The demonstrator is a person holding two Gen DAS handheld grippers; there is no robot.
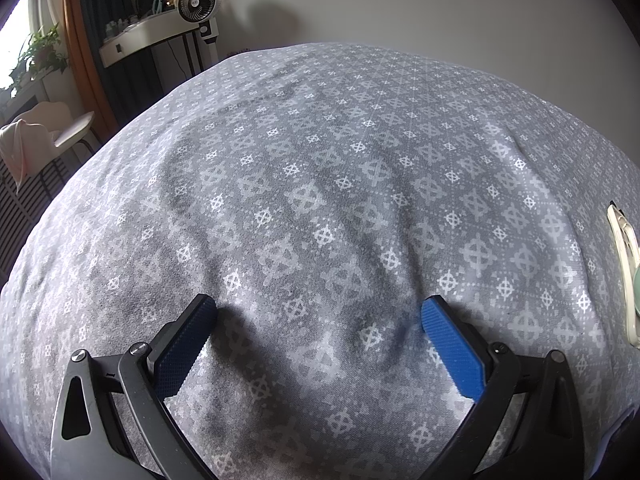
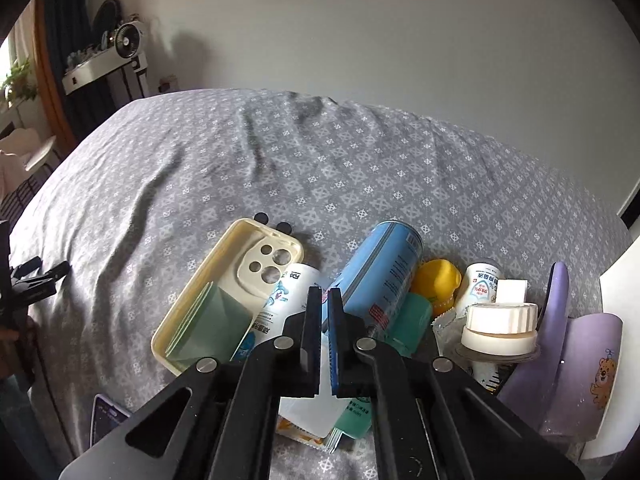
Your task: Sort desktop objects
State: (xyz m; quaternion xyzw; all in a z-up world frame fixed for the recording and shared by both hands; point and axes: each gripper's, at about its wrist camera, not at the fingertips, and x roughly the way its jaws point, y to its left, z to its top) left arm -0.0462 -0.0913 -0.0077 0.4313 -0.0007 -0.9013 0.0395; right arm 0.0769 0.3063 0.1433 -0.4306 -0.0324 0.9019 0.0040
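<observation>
My right gripper [image 2: 324, 294] is shut, its jaws together with nothing between them, and hangs above a pile on the grey patterned cloth [image 2: 280, 168]. Under it lie a white spray bottle [image 2: 280, 300] and a blue can [image 2: 384, 272]. Left of them is a cream phone case [image 2: 244, 264] holding green cards [image 2: 216, 320]. To the right sit a yellow toy [image 2: 436, 280], a teal bottle [image 2: 412, 320], a small white bottle [image 2: 480, 284] and a white-capped jar [image 2: 500, 324]. My left gripper [image 1: 320, 312] is open over bare cloth [image 1: 320, 160], nothing between its fingers.
A purple cup [image 2: 592, 364] and a purple curved piece [image 2: 556, 292] stand at the far right of the pile. A phone [image 2: 106, 412] lies at the lower left. The cream case's edge [image 1: 624, 264] shows at the right of the left wrist view. A fan [image 1: 196, 0] stands beyond the cloth.
</observation>
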